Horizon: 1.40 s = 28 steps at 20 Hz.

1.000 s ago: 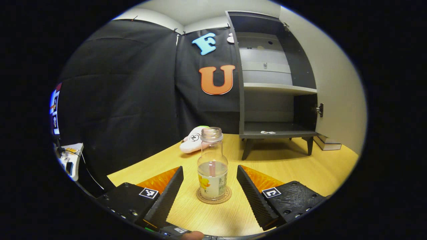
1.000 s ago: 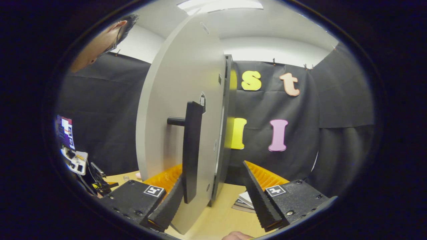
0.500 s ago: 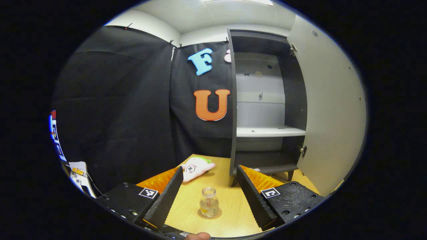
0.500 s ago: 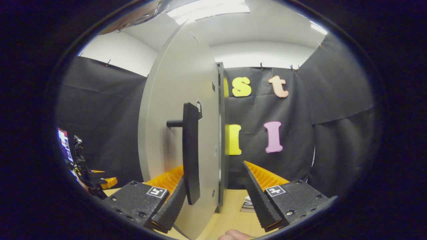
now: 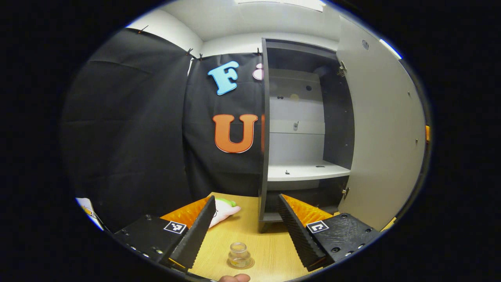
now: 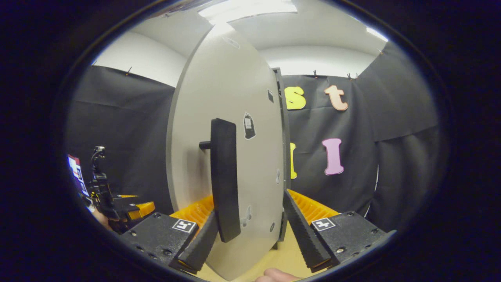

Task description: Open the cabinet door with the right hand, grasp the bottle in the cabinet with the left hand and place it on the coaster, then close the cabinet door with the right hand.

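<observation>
Bottle [image 5: 239,255] stands on coaster [image 5: 247,264], bottom centre; left claw [image 5: 246,231] spread above. Right claw [image 6: 250,235] spread astride door [image 6: 227,156] handle [image 6: 224,180].

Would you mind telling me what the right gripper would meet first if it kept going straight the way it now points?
Most likely the cabinet door: the right gripper is open, and the door's lower part and black handle stand right between and ahead of its fingers. Depth is hard to judge, but nothing else lies nearer.
</observation>
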### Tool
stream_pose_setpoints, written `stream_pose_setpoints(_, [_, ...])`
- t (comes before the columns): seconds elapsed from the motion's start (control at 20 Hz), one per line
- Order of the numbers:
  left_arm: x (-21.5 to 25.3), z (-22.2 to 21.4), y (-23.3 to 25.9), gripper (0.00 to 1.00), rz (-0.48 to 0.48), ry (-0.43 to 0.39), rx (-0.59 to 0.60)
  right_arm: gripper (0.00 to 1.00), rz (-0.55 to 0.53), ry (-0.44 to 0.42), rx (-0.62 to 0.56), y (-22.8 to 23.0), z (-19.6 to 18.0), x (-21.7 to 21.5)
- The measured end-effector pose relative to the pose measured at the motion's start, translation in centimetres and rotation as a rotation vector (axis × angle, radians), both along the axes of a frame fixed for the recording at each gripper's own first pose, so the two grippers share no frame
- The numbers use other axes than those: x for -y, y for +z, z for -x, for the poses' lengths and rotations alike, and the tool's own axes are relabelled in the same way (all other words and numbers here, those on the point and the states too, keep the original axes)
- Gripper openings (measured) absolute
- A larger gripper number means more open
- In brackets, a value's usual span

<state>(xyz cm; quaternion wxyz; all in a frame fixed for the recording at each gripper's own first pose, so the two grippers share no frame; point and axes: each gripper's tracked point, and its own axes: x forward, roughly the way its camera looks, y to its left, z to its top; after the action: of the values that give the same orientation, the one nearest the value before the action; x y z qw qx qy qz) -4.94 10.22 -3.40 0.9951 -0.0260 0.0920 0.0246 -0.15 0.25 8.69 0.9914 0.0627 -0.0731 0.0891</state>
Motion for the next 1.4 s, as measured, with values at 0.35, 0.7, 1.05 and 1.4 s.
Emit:
stream_pose_setpoints(0.35, [-0.3, -2.5, -1.3, 0.96, 0.091, -0.101, 0.018, 0.92, 0.028, -0.082, -0.089, 0.0, -0.4, -2.9])
stream_pose_setpoints(0.7, [-1.3, -3.6, -1.1, 0.95, 0.085, -0.11, 0.01, 0.87, 0.037, 0.01, -0.101, 0.2, 0.2, -6.0])
stream_pose_setpoints(1.05, [-1.3, -2.9, 0.5, 0.95, 0.003, -0.068, 0.025, 0.98, -0.031, 0.247, -0.09, 0.4, -4.1, -10.6])
stream_pose_setpoints(1.4, [-4.4, -0.8, 1.5, 0.95, -0.043, 0.061, 0.021, 1.0, 0.029, 0.389, -0.05, 1.3, -8.2, -15.8])
